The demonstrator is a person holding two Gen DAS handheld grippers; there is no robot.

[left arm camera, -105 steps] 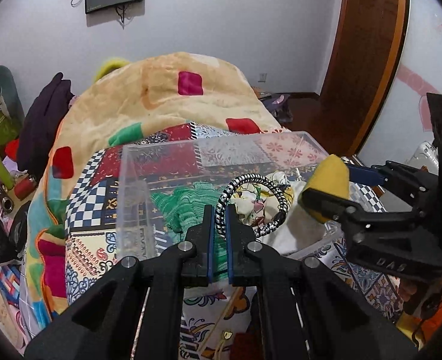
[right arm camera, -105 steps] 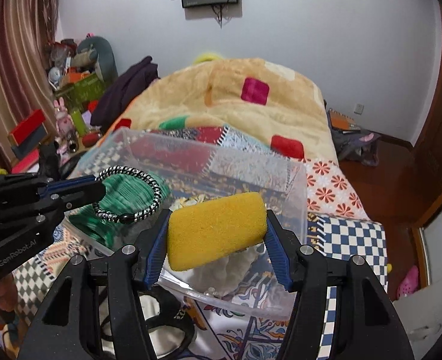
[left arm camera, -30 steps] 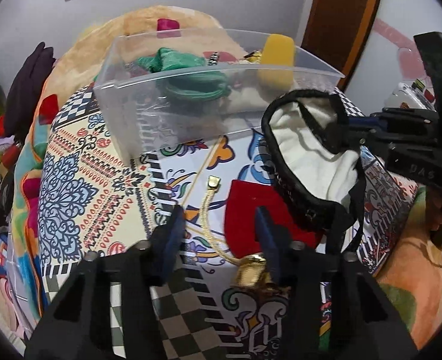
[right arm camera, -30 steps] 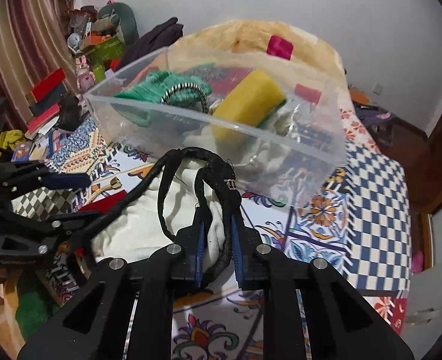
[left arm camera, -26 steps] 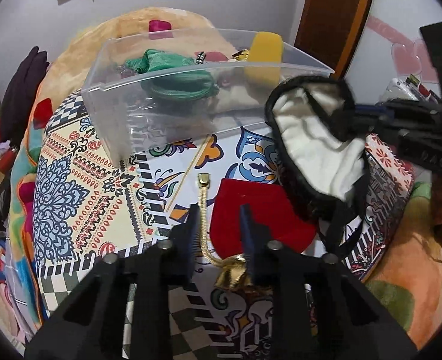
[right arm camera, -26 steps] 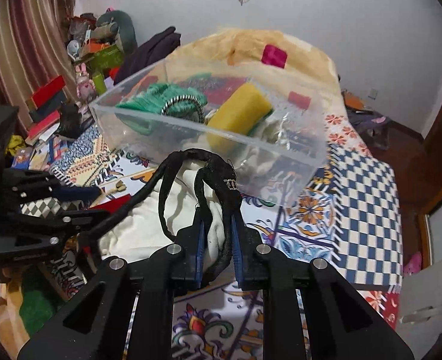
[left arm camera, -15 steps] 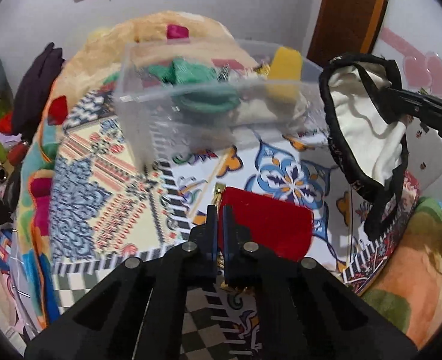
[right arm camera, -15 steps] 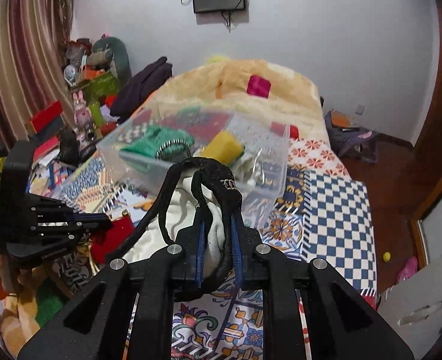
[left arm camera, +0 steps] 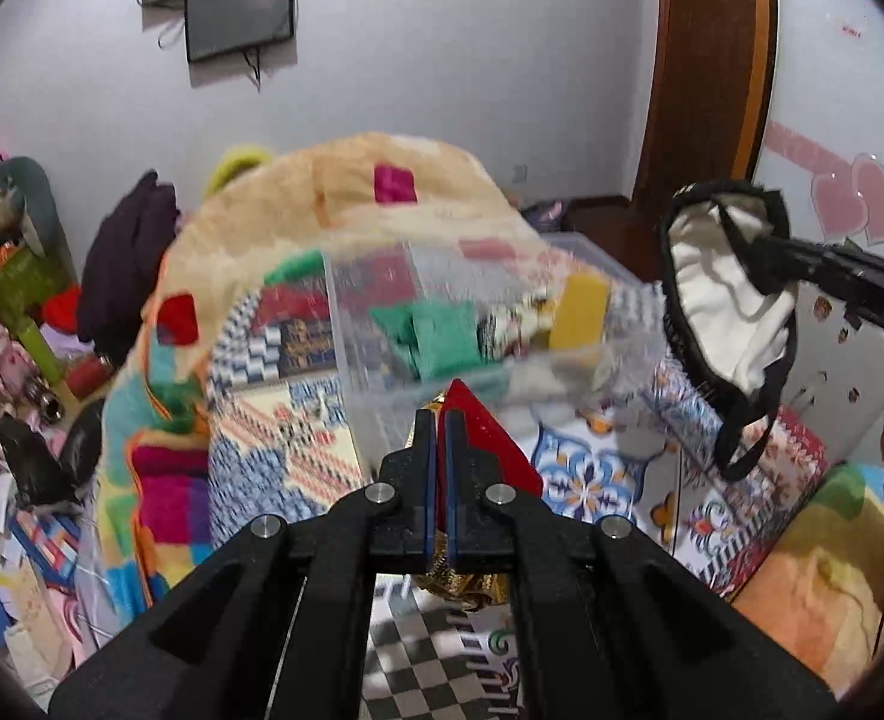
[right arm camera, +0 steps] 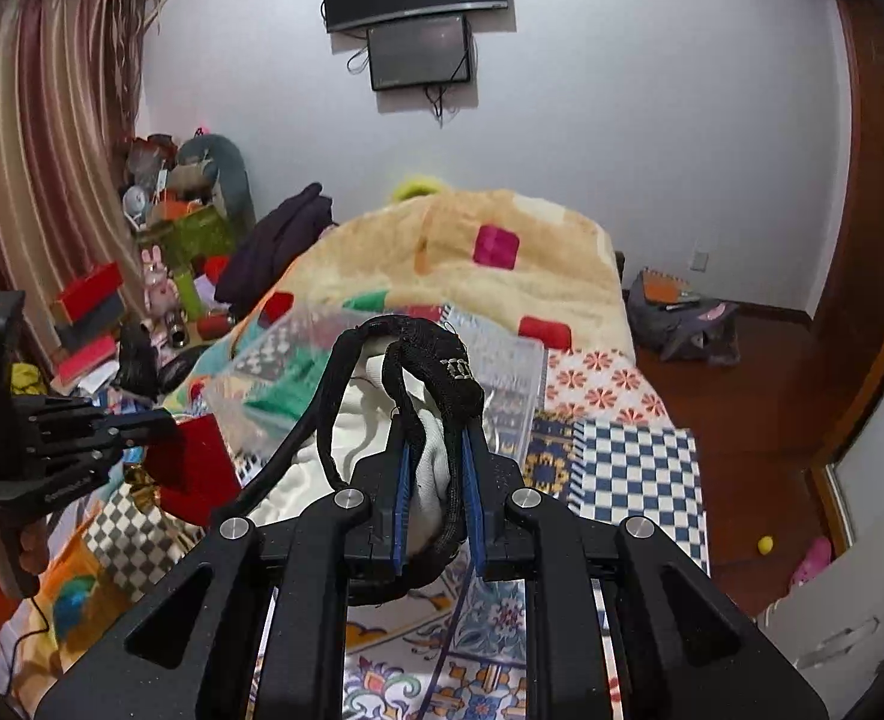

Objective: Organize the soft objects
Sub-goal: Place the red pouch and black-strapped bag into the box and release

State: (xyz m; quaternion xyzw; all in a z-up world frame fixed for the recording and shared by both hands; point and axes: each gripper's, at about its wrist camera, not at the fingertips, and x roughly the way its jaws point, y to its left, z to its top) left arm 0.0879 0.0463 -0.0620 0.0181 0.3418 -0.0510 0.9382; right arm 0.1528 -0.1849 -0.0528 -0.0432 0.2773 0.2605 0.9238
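Left wrist view: the left gripper [left arm camera: 440, 420] has its jaws pressed nearly together on a red pouch [left arm camera: 482, 444], held up above the patterned bed [left arm camera: 598, 468]; gold fabric [left arm camera: 463, 582] shows just beneath the jaws. Beyond the pouch a clear bin [left arm camera: 490, 324] sits on the bed, holding a green knit [left arm camera: 435, 330] and a yellow sponge [left arm camera: 583, 312]; the bin is blurred. At right, the right gripper [left arm camera: 772, 252] holds a white bag with black trim [left arm camera: 724, 294] in the air, to the right of the bin, its black strap hanging below. A tan blanket [left arm camera: 351, 192] with coloured squares covers the far end of the bed, and a screen [left arm camera: 240, 9] hangs on the wall.

Right wrist view: the right gripper [right arm camera: 435, 456] has its jaws pinching the bag [right arm camera: 423, 420] by its white cloth and black trim, the trim looping up over the fingertips. The bin [right arm camera: 502, 360] lies behind the bag, the knit [right arm camera: 279, 384] showing through its wall. At left, the left gripper [right arm camera: 165, 420] holds the pouch [right arm camera: 192, 468] clear of the bed [right arm camera: 634, 462], near the bin's left corner. Clutter lines the floor by the curtain [right arm camera: 33, 180].
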